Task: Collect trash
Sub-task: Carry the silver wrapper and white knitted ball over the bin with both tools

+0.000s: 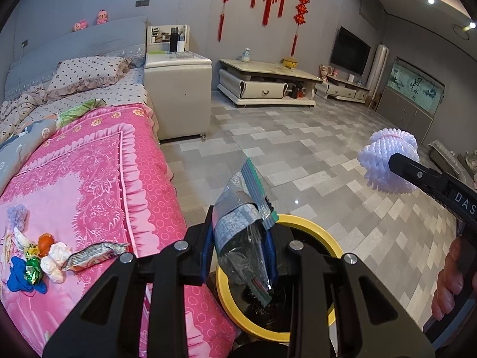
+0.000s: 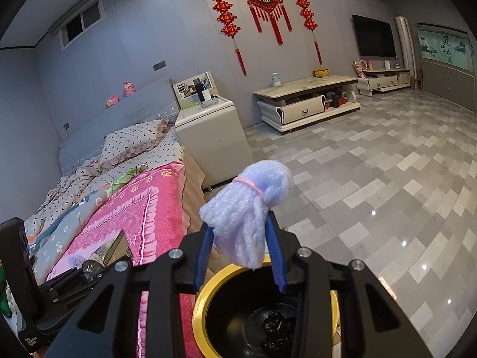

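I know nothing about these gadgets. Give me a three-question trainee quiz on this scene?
1. True or false: the left tool grips a crinkled silvery snack wrapper.
2. What does the right tool hold? A) orange peel B) white foam fruit net C) blue cloth
3. What stands below both tools?

Key: 1 true; 2 B; 3 the yellow-rimmed black trash bin, beside the pink bedspread.

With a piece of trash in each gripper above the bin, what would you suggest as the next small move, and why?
Probably open the left gripper first: its crumpled wrapper already hangs over the yellow-rimmed bin, so it should drop inside. The right gripper holds the foam net nearer the rim.
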`<action>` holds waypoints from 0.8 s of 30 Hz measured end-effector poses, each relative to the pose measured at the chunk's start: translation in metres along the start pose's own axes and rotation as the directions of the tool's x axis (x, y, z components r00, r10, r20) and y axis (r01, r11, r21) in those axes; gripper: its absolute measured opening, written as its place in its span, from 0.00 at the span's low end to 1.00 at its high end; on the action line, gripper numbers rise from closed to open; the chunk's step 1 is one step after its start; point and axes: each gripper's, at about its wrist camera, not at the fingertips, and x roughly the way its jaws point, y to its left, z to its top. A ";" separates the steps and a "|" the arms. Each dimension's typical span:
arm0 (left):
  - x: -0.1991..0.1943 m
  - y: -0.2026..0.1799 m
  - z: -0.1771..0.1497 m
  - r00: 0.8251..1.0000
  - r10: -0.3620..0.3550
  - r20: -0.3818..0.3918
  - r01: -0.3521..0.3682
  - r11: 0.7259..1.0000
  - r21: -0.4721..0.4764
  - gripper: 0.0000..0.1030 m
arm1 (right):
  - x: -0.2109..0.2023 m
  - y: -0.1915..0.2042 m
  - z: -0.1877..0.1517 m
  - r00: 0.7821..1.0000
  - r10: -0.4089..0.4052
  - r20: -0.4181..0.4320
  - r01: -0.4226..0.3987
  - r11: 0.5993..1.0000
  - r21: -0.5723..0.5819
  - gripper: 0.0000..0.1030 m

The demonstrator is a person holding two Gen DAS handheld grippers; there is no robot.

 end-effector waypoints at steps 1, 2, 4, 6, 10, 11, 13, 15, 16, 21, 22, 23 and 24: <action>0.005 -0.001 -0.002 1.000 -0.002 -0.008 0.002 1.000 0.001 0.26 | 0.003 -0.002 -0.002 1.000 -0.002 -0.008 0.002 1.000 0.003 0.32; 0.009 -0.003 -0.004 1.000 -0.002 -0.015 0.002 1.000 0.003 0.26 | 0.006 -0.004 -0.004 1.000 -0.004 -0.015 0.004 1.000 0.006 0.32; 0.018 -0.005 -0.008 0.999 -0.007 -0.032 0.007 1.000 0.003 0.26 | 0.012 -0.009 -0.005 1.000 -0.006 -0.030 0.006 1.000 0.012 0.32; 0.028 -0.005 -0.012 0.999 -0.012 -0.051 0.012 1.000 -0.002 0.26 | 0.017 -0.012 -0.009 0.999 -0.007 -0.046 0.008 1.000 0.020 0.32; 0.042 -0.007 -0.019 0.997 -0.013 -0.077 0.013 1.000 0.000 0.27 | 0.027 -0.017 -0.017 0.997 -0.007 -0.076 0.009 1.000 0.026 0.32; 0.046 -0.007 -0.022 0.996 -0.012 -0.086 0.013 1.000 0.002 0.27 | 0.029 -0.019 -0.020 0.996 -0.006 -0.084 0.009 1.000 0.028 0.32; 0.054 -0.007 -0.027 0.995 -0.014 -0.103 0.015 1.000 0.000 0.27 | 0.035 -0.022 -0.024 0.995 -0.003 -0.103 0.007 0.999 0.036 0.32; 0.060 -0.006 -0.030 0.993 -0.021 -0.117 0.021 1.000 -0.004 0.27 | 0.040 -0.025 -0.028 0.993 -0.001 -0.120 0.006 0.999 0.046 0.32; 0.062 -0.007 -0.033 0.992 -0.025 -0.125 0.024 1.000 -0.004 0.27 | 0.042 -0.027 -0.030 0.992 0.001 -0.129 0.005 0.999 0.049 0.32; 0.074 -0.014 -0.045 0.987 -0.033 -0.160 0.036 0.999 0.013 0.27 | 0.055 -0.035 -0.043 0.983 0.014 -0.183 -0.001 0.997 0.073 0.32; 0.077 -0.015 -0.047 0.985 -0.034 -0.167 0.038 0.999 0.019 0.27 | 0.057 -0.037 -0.046 0.981 0.017 -0.195 -0.001 0.997 0.078 0.32; 0.080 -0.017 -0.050 0.984 -0.035 -0.174 0.039 0.999 0.023 0.27 | 0.060 -0.040 -0.048 0.978 0.022 -0.209 -0.004 0.996 0.088 0.32; 0.082 -0.017 -0.052 0.983 -0.036 -0.179 0.041 0.999 0.023 0.27 | 0.062 -0.040 -0.050 0.976 0.024 -0.217 -0.004 0.996 0.093 0.32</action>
